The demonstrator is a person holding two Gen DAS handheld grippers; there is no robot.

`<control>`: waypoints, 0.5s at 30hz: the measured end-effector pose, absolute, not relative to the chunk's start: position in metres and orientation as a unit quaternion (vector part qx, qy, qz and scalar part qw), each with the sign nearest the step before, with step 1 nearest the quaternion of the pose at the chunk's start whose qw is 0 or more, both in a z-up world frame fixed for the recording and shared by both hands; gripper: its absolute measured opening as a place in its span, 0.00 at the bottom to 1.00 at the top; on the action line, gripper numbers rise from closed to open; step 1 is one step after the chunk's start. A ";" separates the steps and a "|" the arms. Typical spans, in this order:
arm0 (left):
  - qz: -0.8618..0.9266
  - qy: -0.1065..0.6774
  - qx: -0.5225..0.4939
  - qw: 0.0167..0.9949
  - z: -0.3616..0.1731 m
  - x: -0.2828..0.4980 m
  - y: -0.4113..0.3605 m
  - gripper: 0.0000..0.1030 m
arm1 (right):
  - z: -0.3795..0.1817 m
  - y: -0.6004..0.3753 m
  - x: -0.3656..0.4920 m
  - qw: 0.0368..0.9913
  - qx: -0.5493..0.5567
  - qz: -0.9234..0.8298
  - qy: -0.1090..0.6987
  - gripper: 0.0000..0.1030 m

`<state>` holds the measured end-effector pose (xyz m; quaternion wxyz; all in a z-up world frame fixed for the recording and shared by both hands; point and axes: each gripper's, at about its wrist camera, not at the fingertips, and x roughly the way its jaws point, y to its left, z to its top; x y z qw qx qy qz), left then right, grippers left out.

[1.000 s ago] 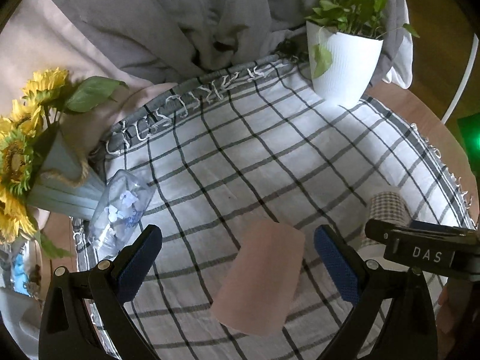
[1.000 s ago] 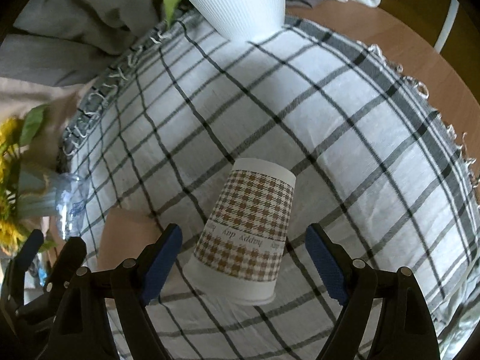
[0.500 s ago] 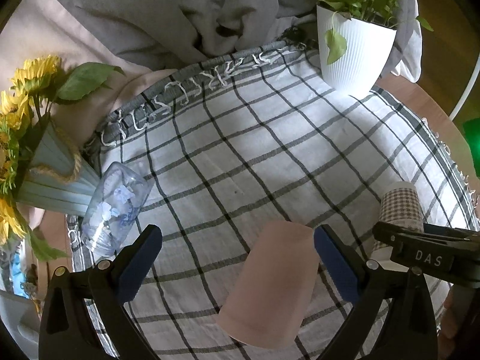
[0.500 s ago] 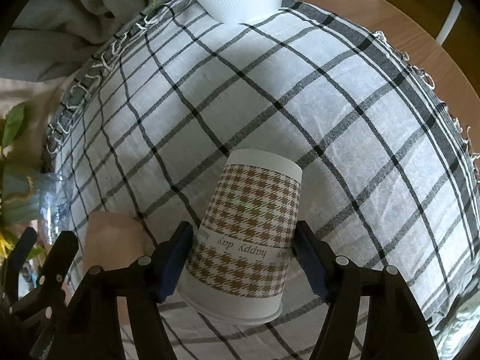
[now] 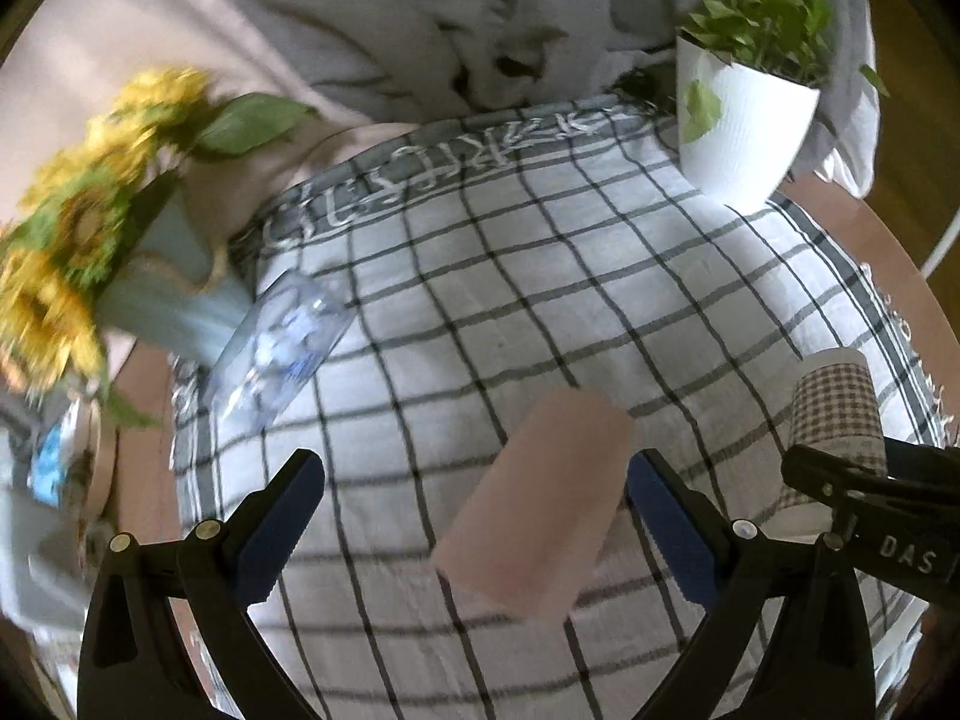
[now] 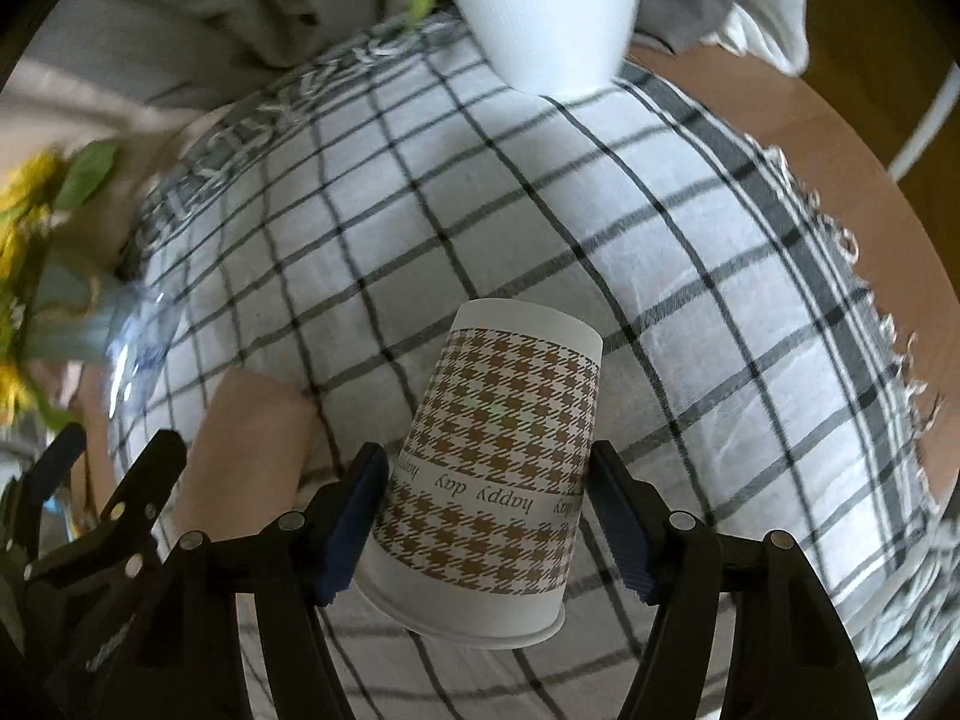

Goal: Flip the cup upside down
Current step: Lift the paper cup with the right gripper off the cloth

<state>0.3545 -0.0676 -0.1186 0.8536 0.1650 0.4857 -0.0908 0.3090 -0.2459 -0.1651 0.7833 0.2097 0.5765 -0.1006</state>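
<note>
houndstooth cup [image 6: 498, 468] — clamped in right gripper [image 6: 489, 516], rim down, apparently flipped; pink cup [image 5: 534, 504] — between wide left gripper [image 5: 474, 516], ungrasped.

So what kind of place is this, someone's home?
Probably a home: a round wooden table under a checked cloth, with a potted plant, a sunflower vase and rumpled bedding behind.

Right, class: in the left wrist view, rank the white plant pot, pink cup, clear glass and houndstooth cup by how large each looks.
1. Pink cup, nearest the camera, which inflates it.
2. White plant pot.
3. Clear glass.
4. Houndstooth cup, partly hidden by the right gripper.
Pot and glass look close; treat that order as unsure.
</note>
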 end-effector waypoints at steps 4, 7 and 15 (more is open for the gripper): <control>-0.051 0.491 0.130 0.860 -0.114 0.327 -0.055 1.00 | -0.152 -0.238 0.301 0.795 0.173 -0.070 0.577 0.66; -0.025 0.499 0.107 0.860 -0.116 0.306 -0.045 1.00 | -0.148 -0.232 0.291 0.798 0.153 -0.042 0.582 0.66; 0.031 0.528 0.064 0.846 -0.133 0.254 -0.018 1.00 | -0.157 -0.198 0.267 0.786 0.092 0.038 0.610 0.66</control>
